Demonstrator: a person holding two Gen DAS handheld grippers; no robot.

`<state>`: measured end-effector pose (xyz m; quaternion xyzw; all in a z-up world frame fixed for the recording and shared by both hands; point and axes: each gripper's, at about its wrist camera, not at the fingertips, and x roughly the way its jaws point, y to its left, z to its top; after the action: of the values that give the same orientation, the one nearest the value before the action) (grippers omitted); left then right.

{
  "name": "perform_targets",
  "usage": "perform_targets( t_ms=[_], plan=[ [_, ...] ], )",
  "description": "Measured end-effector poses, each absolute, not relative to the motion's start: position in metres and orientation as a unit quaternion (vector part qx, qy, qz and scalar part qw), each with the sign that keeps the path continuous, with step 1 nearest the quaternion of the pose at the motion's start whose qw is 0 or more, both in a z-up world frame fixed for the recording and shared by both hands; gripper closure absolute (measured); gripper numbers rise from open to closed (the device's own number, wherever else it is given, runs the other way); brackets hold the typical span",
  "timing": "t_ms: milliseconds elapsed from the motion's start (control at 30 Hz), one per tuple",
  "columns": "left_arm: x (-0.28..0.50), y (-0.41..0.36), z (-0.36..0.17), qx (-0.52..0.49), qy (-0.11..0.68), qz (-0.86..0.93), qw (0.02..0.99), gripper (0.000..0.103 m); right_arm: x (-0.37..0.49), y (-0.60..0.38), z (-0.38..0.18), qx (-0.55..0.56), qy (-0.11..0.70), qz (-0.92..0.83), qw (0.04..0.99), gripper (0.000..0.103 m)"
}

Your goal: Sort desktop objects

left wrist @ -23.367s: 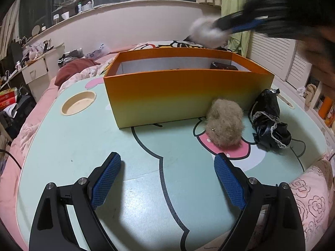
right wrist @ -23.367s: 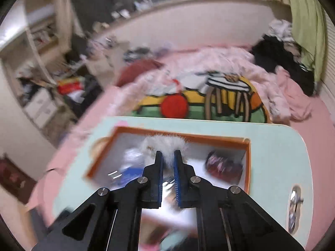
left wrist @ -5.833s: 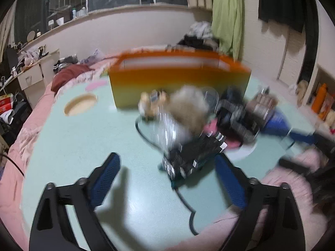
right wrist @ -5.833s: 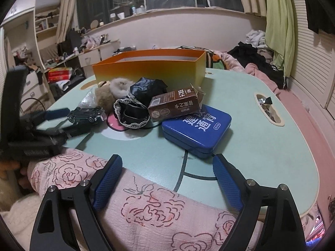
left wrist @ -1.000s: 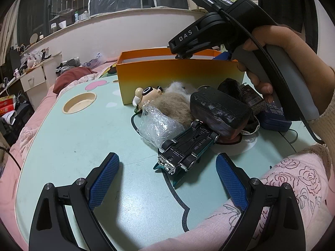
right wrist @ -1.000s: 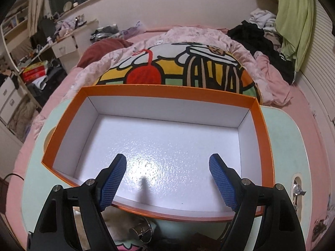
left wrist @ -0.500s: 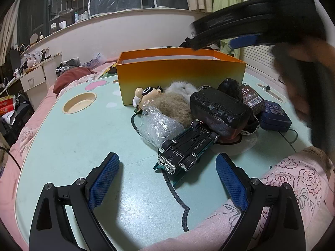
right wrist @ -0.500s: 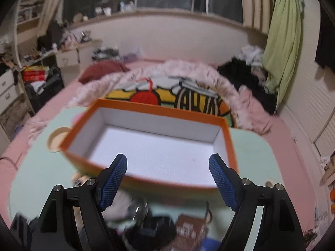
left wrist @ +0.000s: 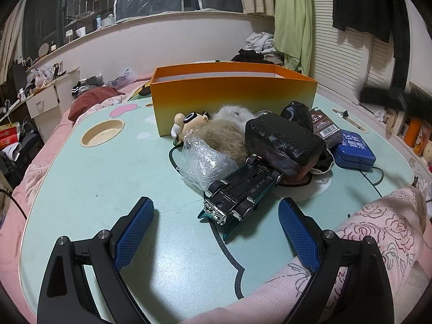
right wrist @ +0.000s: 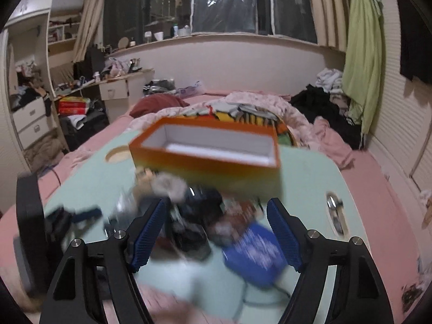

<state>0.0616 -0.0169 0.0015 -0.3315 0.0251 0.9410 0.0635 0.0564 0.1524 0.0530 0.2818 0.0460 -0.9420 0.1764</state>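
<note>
An orange box [left wrist: 232,100] [right wrist: 208,159] with a white inside stands at the far side of the mint table [left wrist: 89,178]. In front of it lies a heap: a toy car [left wrist: 240,191] on its roof, a crumpled plastic bag [left wrist: 202,162], a brown fur ball [left wrist: 226,137], a small figure [left wrist: 186,124], a black case [left wrist: 283,143], a brown carton [left wrist: 324,129] and a blue tin [left wrist: 353,154] [right wrist: 256,253]. My left gripper [left wrist: 216,237] is open, low before the car. My right gripper [right wrist: 216,229] hangs over the heap, jaws closing with nothing between them.
A round cup recess [left wrist: 102,135] is set into the table's left side. A pink rose-patterned cloth [left wrist: 378,232] covers the near right edge. Beyond the table are a bed with a pink quilt [right wrist: 259,108] and a cluttered desk [right wrist: 113,86].
My right gripper has drawn back from above the orange box toward the near side, so the heap now lies under it. It has left the left wrist view. The left gripper has not moved.
</note>
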Motion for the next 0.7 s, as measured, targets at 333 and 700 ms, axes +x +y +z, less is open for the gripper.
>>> perform_targets(
  t_ms=[333, 700],
  plan=[
    [0.063, -0.017, 0.003, -0.319, 0.008, 0.945, 0.069, 0.010, 0.057, 0.206, -0.004, 0.341, 0.010, -0.922, 0.185, 0.025],
    [0.060, -0.018, 0.008, -0.319, -0.001, 0.943, 0.088, 0.015, 0.002, 0.162, -0.004, 0.408, 0.032, -0.903, 0.129, 0.021]
  ],
)
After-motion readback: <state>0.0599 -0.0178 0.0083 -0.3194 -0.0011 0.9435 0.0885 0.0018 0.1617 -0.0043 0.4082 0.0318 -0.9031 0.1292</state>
